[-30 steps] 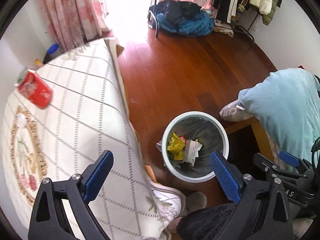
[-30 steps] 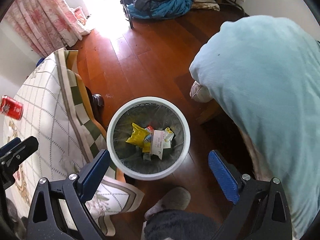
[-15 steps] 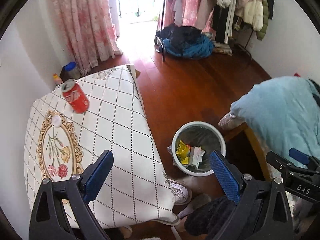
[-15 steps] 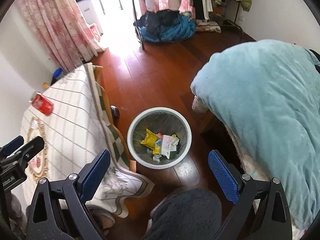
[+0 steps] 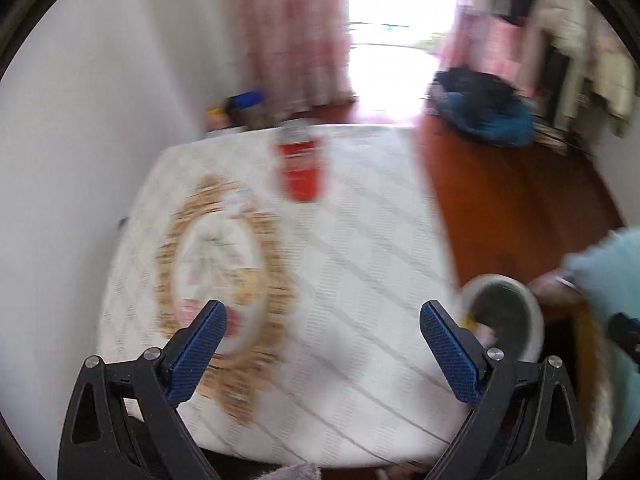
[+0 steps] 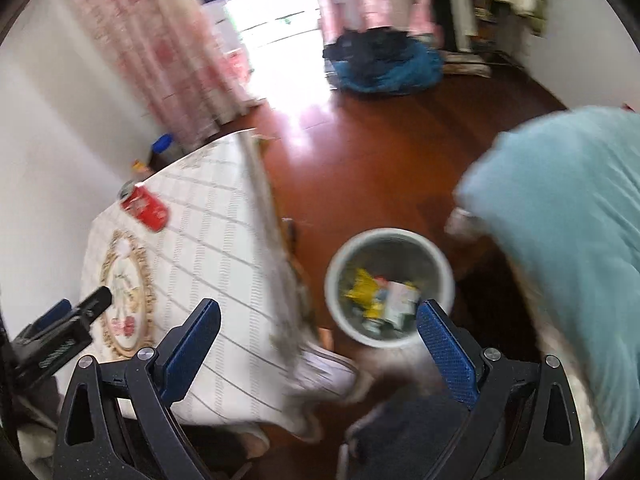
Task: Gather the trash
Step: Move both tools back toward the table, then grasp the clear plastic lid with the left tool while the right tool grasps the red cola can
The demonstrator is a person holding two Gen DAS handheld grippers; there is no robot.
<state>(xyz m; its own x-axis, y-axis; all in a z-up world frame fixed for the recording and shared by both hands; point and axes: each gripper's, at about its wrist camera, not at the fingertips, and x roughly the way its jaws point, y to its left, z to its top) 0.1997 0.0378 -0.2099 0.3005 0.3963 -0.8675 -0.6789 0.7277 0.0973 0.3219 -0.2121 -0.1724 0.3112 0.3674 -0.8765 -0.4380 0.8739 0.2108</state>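
Wooden floor (image 6: 380, 152) fills the middle of the room, with a white wall at far left and a pink floral curtain (image 6: 168, 52) beyond it. Both views are motion-blurred, so I report fine detail only where it is legible

Against the wall I see a table under a white checked tablecloth (image 5: 340, 280) with a gold oval motif toward its left edge. A red can (image 5: 298, 168) stands upright near the table's far edge in the left wrist view; the same red can (image 6: 145, 207) shows near the far left corner in the right wrist view.

My left gripper (image 5: 322, 332) hovers above the table's near edge with both blue pads spread wide and nothing between them. My right gripper (image 6: 318, 330) is equally wide apart and empty, held over the floor beside the table's right edge.

Right of the table, a white trash bin (image 6: 334, 264) stands on the floor and contains a yellow wrapper (image 6: 360, 284) and other scraps. Further right lies a light blue blanket (image 6: 568, 208). A blue clothes pile (image 6: 384, 64) sits on the floor at the far side
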